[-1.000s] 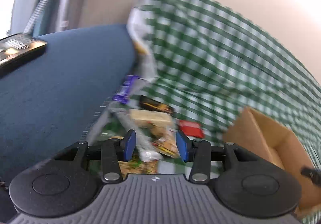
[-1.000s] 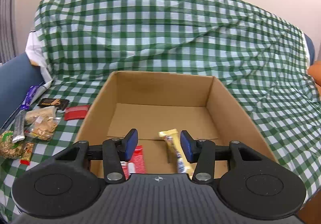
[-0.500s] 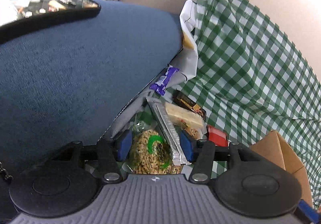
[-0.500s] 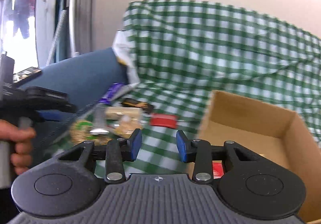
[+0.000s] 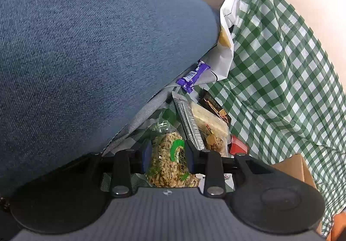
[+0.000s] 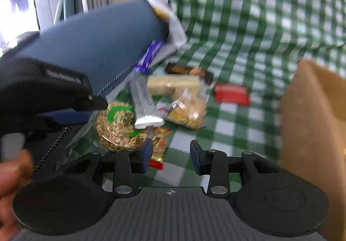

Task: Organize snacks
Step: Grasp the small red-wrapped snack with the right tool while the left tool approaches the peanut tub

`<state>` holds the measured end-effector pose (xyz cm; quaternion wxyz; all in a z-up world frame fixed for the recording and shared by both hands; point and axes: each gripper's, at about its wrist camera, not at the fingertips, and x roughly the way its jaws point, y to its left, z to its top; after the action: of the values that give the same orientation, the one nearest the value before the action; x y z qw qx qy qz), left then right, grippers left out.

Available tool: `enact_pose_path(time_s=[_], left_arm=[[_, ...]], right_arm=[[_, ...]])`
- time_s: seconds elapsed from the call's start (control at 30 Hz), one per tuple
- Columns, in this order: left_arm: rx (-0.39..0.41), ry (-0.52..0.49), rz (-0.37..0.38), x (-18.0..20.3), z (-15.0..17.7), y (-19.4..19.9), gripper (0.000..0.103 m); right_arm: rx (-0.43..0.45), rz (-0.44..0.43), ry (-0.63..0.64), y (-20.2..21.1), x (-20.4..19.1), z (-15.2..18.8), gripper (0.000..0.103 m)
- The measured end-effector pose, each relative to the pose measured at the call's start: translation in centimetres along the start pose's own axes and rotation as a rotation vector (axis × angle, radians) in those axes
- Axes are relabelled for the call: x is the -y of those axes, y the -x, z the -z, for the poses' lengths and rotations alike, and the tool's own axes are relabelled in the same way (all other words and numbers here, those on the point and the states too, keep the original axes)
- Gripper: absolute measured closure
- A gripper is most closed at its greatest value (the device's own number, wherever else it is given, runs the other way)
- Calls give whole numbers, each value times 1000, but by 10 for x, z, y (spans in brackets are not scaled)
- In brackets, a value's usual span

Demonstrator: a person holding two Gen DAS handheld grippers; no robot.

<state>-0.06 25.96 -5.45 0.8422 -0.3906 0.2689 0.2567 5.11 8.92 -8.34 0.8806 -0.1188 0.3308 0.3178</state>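
Left tongs (image 5: 166,153): straddling cereal bag (image 5: 170,161), grasp not confirmed | Right tongs (image 6: 171,153): released, above cloth (image 6: 248,31) | Bag: left cloth edge, beside armrest (image 5: 86,46) | Box (image 6: 313,128): right.

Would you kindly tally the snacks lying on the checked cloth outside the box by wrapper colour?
Purple bar: 1
Silver bar: 1
Black packet: 1
Red packet: 1
Orange packet: 1
Clear: cereal bag, cracker bag, wafer pack: 3
Total: 8

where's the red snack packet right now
The red snack packet lies flat on the checked cloth, between the snack pile and the cardboard box in the right wrist view.
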Motion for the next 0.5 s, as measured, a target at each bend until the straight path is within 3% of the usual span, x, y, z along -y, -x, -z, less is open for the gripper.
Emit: enact_pose_path(time_s=[0.3,0.37,0.43,0.47,0.5], left_arm=[[-37,-13,-27,1,2,-9,67],[-51,-8,-38,1,3,-13,67],[-61,-9,-47,1,4,-16,67],[-63,-13,-48,1,5,-17,71],[-64,-18,-48,1,5,-17,74]], right_arm=[[-126,-18,37,-51,-12,4,65],[-130,-21,44,-51,-10,8,73],[-112,-16,64,-46,-8,10,74],[-103,-11,66,-42,-6,11,75],[-98,-12,62,-38,-3,12,85]])
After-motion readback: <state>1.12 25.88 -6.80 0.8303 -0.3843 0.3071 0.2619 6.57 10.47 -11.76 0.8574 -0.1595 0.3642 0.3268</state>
